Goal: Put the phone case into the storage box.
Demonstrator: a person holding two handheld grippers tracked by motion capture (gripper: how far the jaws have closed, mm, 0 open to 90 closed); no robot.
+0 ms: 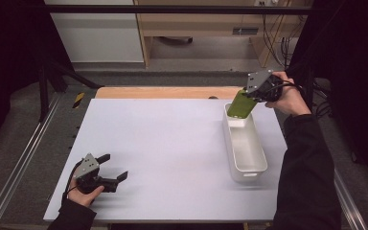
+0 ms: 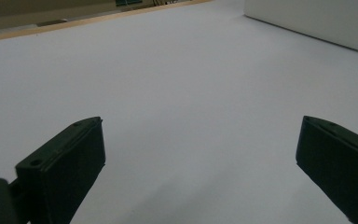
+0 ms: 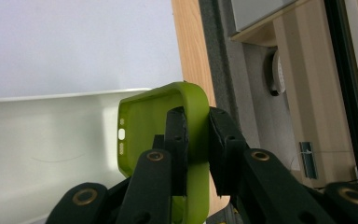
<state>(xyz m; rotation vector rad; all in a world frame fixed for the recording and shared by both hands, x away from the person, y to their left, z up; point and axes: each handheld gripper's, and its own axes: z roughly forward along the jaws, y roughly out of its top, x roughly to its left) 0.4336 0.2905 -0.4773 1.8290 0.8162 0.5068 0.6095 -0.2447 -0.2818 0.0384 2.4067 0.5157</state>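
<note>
Fingers of right gripper (image 3: 197, 140) clamp green case (image 3: 193, 100) above tray (image 1: 260, 153); left gripper (image 1: 114, 168) fingers apart.

Left gripper (image 2: 200, 154) fingers (image 2: 63, 172) wide apart over white table (image 2: 177, 79).

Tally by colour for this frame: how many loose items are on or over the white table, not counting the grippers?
Green: 1, the phone case, clamped in the right gripper over the far end of the tray.
White: 1, the long tray on the table's right side.
Total: 2
</note>
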